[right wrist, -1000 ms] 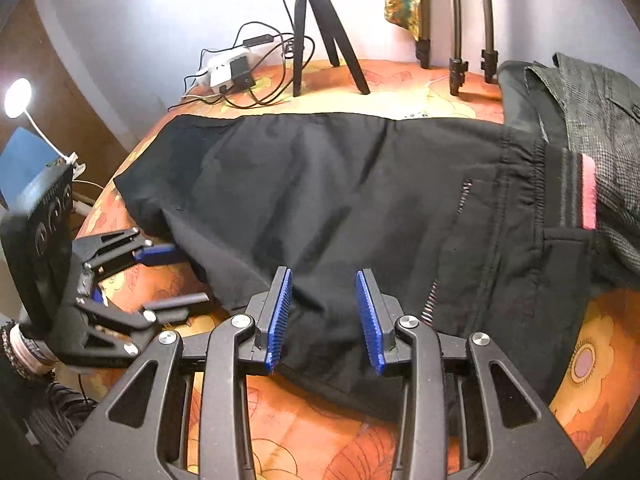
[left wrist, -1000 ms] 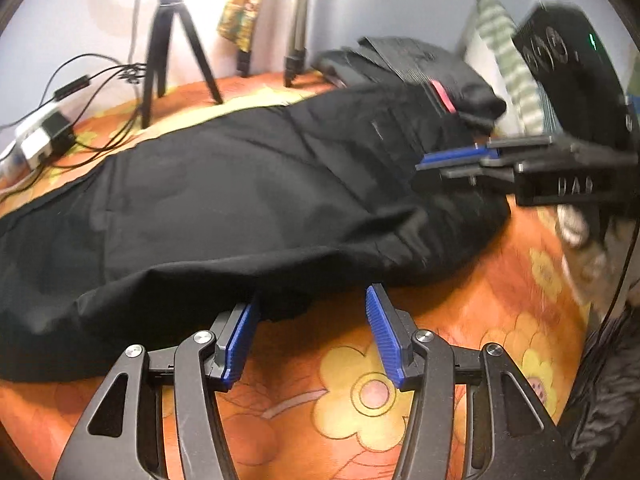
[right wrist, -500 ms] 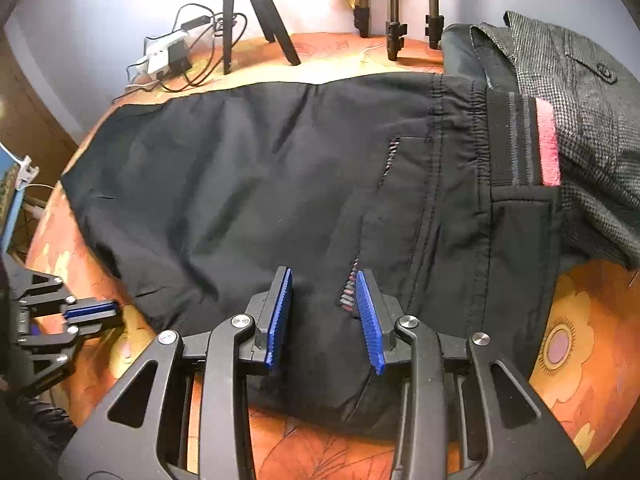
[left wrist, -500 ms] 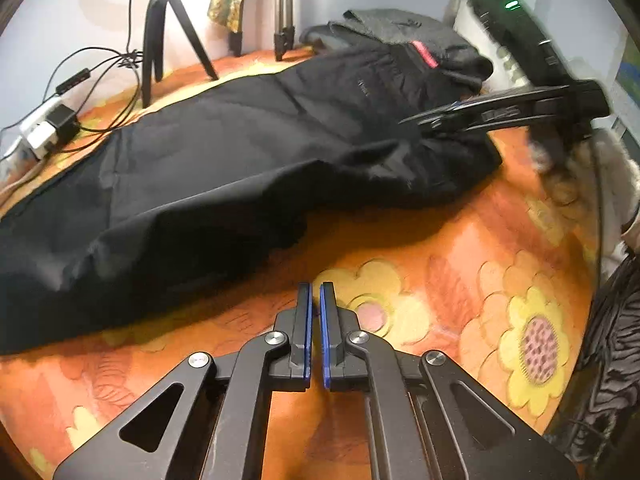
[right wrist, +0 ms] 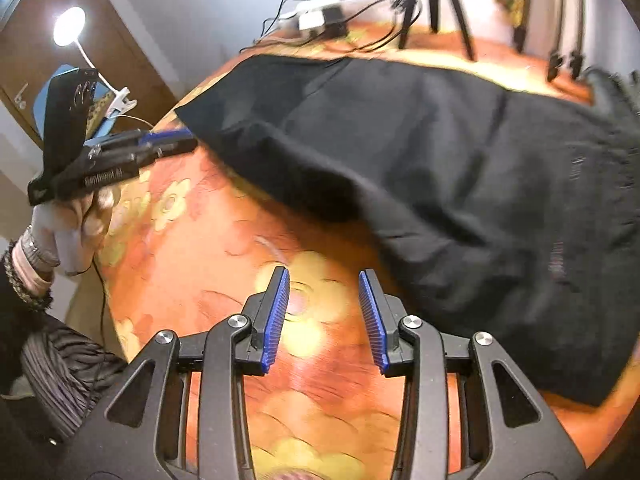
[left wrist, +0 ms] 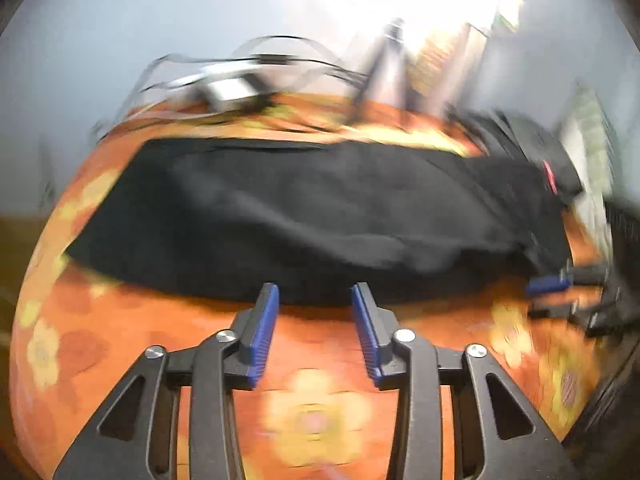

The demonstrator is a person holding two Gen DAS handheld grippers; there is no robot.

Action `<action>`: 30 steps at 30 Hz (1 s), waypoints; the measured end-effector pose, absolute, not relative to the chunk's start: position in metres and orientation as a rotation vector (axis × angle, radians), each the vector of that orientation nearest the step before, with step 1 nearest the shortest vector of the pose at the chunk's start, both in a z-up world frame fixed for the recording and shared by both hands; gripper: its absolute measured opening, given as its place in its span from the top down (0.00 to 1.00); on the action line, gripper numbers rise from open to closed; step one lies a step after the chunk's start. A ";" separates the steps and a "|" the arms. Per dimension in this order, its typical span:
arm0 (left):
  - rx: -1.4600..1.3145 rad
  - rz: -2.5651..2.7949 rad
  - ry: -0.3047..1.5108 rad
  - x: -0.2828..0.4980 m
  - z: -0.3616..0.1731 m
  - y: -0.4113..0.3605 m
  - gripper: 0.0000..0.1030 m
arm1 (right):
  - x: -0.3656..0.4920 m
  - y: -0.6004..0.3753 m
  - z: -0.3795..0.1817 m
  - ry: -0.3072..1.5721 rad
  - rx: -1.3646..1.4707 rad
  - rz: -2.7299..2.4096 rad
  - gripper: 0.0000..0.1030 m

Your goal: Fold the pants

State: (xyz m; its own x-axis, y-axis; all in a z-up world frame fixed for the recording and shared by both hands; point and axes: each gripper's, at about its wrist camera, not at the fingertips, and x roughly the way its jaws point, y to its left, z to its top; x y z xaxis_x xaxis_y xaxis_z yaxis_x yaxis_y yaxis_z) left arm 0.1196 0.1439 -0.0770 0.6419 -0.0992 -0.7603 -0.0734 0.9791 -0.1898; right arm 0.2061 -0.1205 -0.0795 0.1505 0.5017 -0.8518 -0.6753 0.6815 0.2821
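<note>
Left wrist view: left gripper (left wrist: 314, 300) tilted down at pants (left wrist: 320, 208) edge, jaws just reopened, empty.

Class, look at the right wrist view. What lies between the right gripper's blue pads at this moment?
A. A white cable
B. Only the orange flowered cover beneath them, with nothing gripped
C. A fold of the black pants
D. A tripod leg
B: the right gripper stands open over the orange flowered cover, and the black pants lie beside it, ungripped.
</note>
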 end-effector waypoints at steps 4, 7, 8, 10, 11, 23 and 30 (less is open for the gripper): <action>-0.342 0.114 0.857 0.115 -0.078 0.195 0.64 | 0.213 -0.102 -0.091 1.159 -0.138 0.823 0.43; -0.368 0.163 0.836 0.115 -0.077 0.210 0.64 | 0.224 -0.096 -0.097 1.179 -0.067 0.820 0.43; -0.374 0.180 0.833 0.116 -0.078 0.215 0.64 | 0.228 -0.096 -0.097 1.174 -0.042 0.803 0.43; -0.375 0.203 0.836 0.117 -0.079 0.219 0.64 | 0.234 -0.095 -0.095 1.162 -0.007 0.778 0.43; -0.373 0.211 0.836 0.117 -0.080 0.221 0.64 | 0.236 -0.093 -0.095 1.161 -0.004 0.766 0.43; -0.286 0.213 0.831 0.123 -0.076 0.212 0.64 | 0.256 -0.083 -0.097 1.149 0.049 0.673 0.90; -0.284 0.205 0.809 0.124 -0.068 0.211 0.64 | 0.244 -0.105 -0.070 1.258 0.410 0.866 0.98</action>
State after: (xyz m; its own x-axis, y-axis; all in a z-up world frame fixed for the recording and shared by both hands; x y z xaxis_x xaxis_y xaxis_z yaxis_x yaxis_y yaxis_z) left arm 0.1240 0.2107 -0.0680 0.6737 0.0720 -0.7355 -0.2869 0.9427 -0.1705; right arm 0.2445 -0.1047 -0.0700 0.0574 0.7559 -0.6521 -0.3394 0.6291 0.6994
